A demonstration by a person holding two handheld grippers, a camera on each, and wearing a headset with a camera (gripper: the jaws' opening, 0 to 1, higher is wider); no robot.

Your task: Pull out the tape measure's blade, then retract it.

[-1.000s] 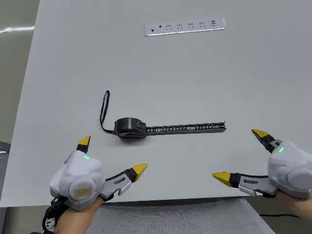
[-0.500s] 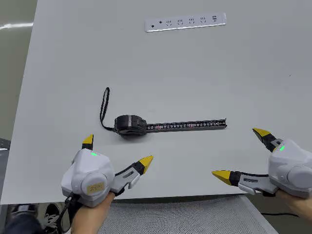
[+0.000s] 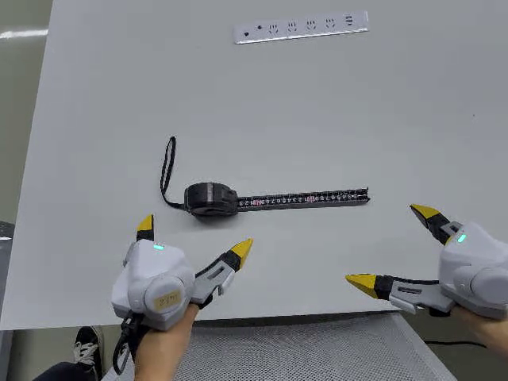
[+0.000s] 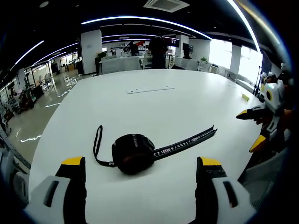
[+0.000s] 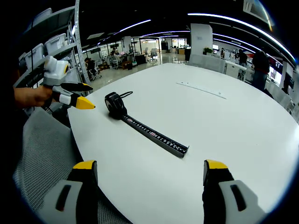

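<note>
Left gripper (image 3: 194, 236) edged toward tape measure (image 3: 211, 198); it & right gripper (image 3: 392, 246) both released, empty. Pin it w/ left, feed blade (image 3: 305, 198) back slowly

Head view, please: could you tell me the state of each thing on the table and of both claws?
Tape measure: resting on the table, not held.
Blade: pulled out, lying flat.
Strap: slack, lying in a loop.
Power strip: no plugs in it.
Left claw: open, empty.
Right claw: open, empty.
</note>
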